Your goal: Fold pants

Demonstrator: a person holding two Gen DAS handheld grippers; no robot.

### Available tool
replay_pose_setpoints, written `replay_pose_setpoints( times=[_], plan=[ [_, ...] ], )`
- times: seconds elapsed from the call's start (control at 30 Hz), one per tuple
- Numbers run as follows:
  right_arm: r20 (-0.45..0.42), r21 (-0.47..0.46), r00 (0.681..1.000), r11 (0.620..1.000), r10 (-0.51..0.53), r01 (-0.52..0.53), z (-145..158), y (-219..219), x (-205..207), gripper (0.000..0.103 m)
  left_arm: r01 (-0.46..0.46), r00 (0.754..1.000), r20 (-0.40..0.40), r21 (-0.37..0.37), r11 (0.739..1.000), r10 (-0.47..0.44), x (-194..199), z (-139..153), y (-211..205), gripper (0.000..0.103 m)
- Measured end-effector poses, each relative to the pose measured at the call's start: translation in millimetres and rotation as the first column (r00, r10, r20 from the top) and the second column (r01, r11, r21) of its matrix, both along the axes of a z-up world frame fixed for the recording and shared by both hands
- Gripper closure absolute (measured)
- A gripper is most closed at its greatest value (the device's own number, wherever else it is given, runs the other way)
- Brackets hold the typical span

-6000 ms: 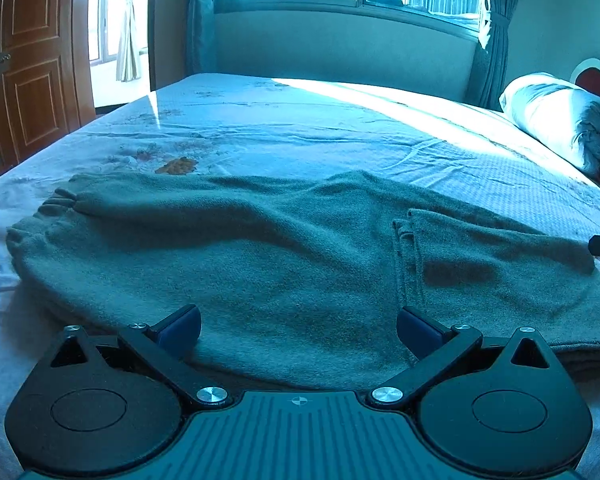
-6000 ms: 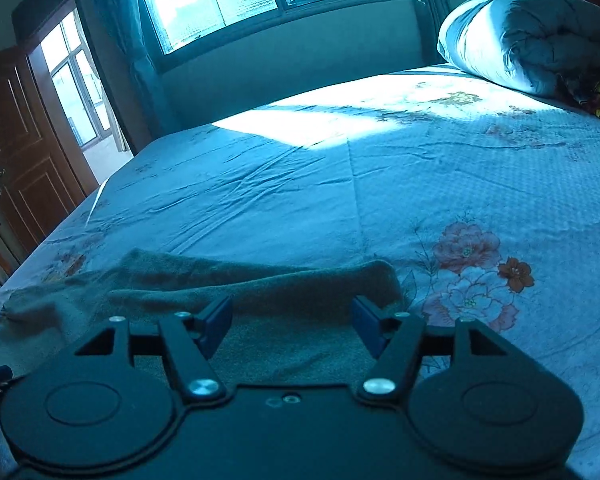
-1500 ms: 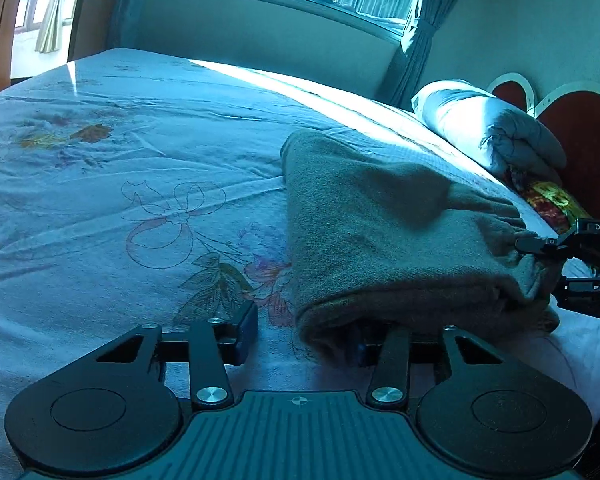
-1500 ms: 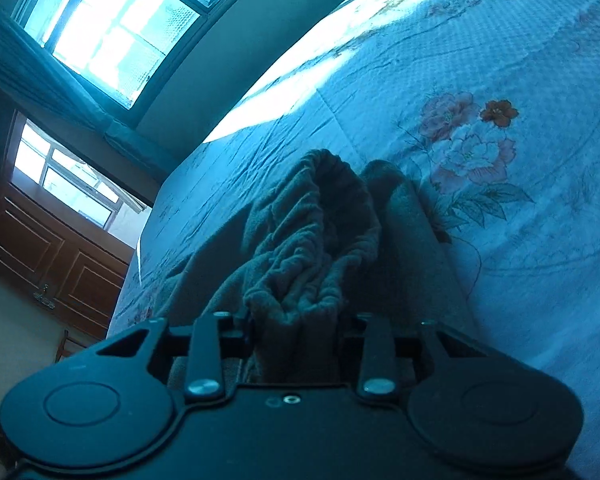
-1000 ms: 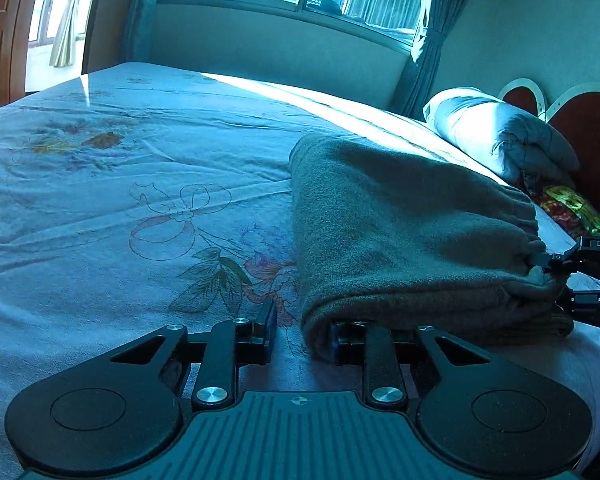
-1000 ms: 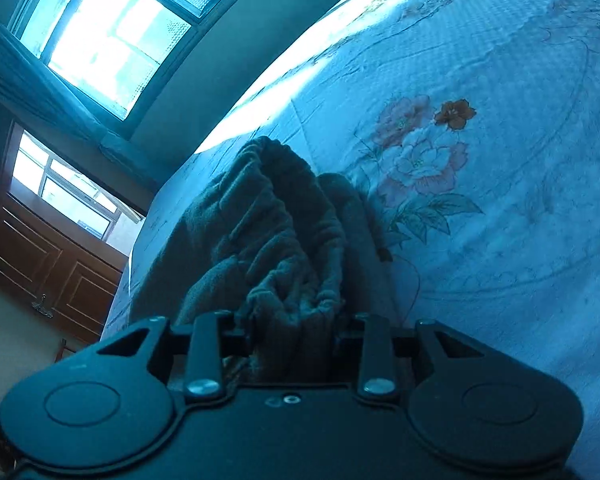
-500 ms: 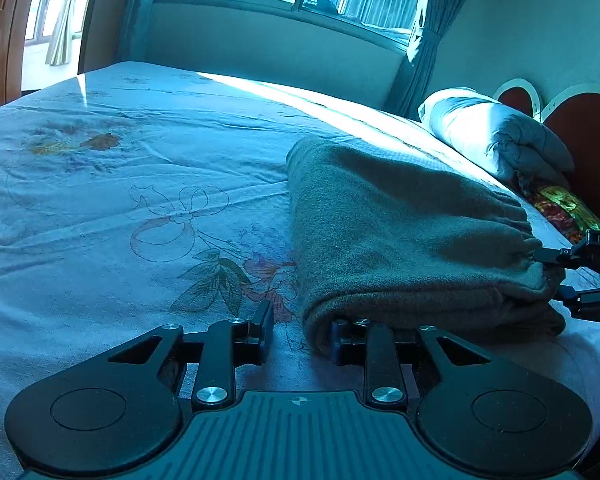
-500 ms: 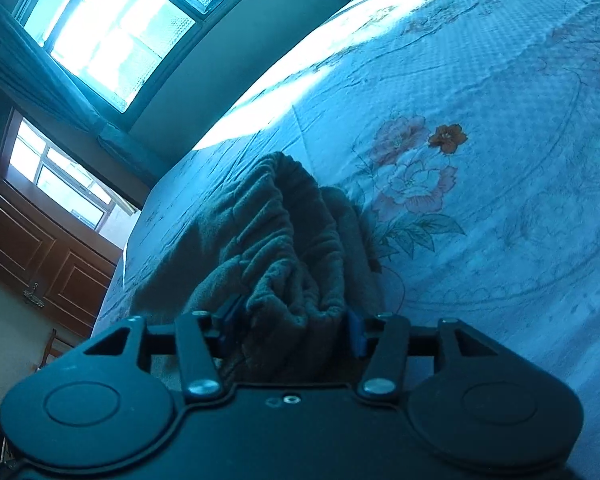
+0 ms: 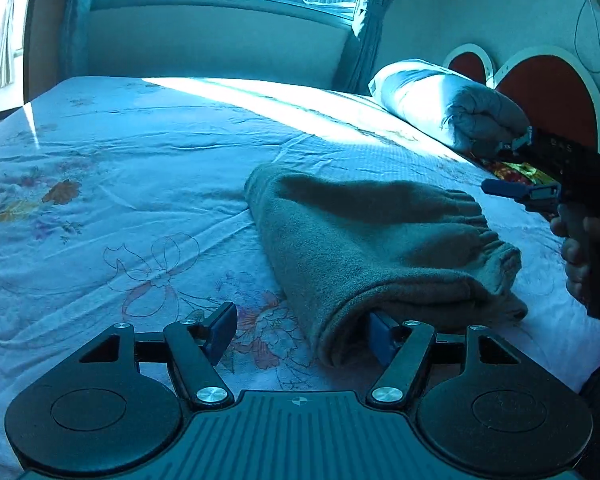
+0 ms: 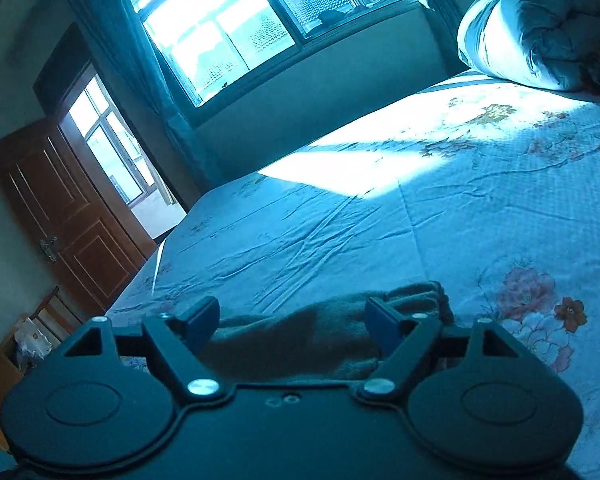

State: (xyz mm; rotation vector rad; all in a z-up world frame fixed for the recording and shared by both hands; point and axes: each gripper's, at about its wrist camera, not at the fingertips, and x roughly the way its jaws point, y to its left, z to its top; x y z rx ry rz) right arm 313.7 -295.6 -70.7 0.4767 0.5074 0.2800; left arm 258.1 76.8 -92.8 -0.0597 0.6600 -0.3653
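Floral-sheeted bed (image 9: 140,160) bears folded pants (image 9: 364,240) and rolled quilt (image 9: 440,100).

My left gripper (image 9: 302,334) pointed downward, its jaws opening; the left finger stood clear in the air, while the right one sat at the folded edge of the pants (image 9: 372,248), no longer pinching it. My right gripper (image 10: 290,324) was rolled to one side, jaws opening too, with cloth lying below and between the fingers, unpressed. In the left wrist view, my right hand (image 9: 580,252) gripped its handle at the far right.
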Motion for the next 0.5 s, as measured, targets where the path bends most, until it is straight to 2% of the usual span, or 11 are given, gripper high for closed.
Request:
replay_pose_setpoints(
  times=[0.07,0.1,0.2,0.27,0.33,0.5],
  plan=[
    [-0.01,0.011,1.0,1.0,-0.002,0.002,-4,0,2,0.033,-0.02,1.0,-0.003,-0.013,1.0,0.02,-10,-1,12,0.026],
    [-0.007,0.013,1.0,1.0,0.003,-0.003,-6,1,0,0.033,-0.042,0.999,-0.008,-0.019,0.999,0.042,-12,-2,20,0.026],
    [-0.021,-0.015,1.0,1.0,0.017,-0.017,-15,6,-5,0.042,-0.116,0.993,-0.004,-0.058,0.992,0.116,-7,-3,39,0.026],
    [-0.026,-0.047,1.0,0.999,0.017,-0.019,-19,9,-7,0.045,-0.182,0.983,-0.012,-0.081,0.98,0.181,10,-7,47,0.026],
    [-0.04,-0.058,0.999,0.998,0.015,-0.017,-23,11,-5,0.051,-0.226,0.974,-0.004,-0.081,0.971,0.227,30,-10,42,0.026],
    [-0.028,-0.093,0.999,0.995,0.031,-0.034,-19,15,-4,0.052,-0.24,0.971,-0.007,-0.124,0.963,0.241,70,-15,15,0.026]
  ],
)
